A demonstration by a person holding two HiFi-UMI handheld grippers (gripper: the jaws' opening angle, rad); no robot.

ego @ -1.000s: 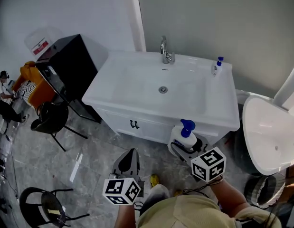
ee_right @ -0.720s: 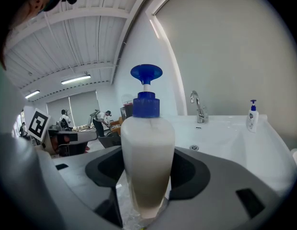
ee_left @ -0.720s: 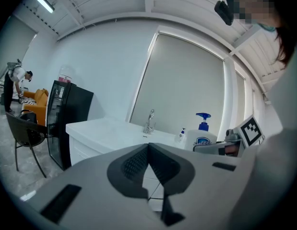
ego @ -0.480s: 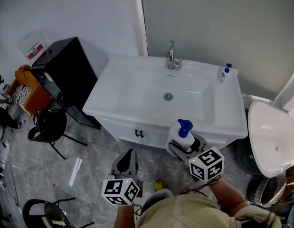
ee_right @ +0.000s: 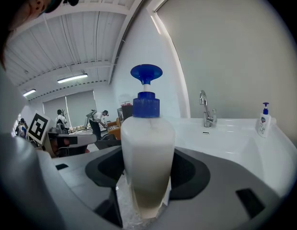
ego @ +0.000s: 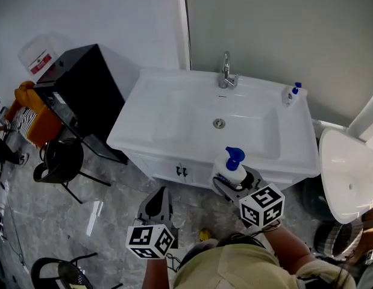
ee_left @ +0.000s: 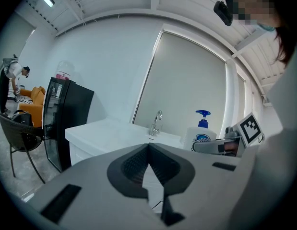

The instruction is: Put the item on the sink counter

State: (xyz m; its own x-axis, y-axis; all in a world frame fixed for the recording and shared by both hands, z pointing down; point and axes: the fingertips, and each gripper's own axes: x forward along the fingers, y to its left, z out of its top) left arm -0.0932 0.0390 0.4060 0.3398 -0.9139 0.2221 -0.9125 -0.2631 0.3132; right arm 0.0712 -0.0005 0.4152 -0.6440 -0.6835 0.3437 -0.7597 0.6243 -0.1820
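Nearest, left gripper (ego: 158,202): jaws together, nothing between them.
Beside it, right gripper (ego: 233,184): clamped on pump bottle (ee_right: 147,147).
That pump bottle: upright, by counter's front edge.
Beyond, sink counter (ego: 168,116): white, faucet (ego: 226,71) behind basin.
Far corner: small bottle (ego: 290,94).

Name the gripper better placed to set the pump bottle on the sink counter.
Right: the right gripper is shut on the pump bottle near the sink counter; the left gripper is shut, empty.

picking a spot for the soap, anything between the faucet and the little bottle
Nothing: the counter between the faucet and the small bottle is bare, clearest in the head view.
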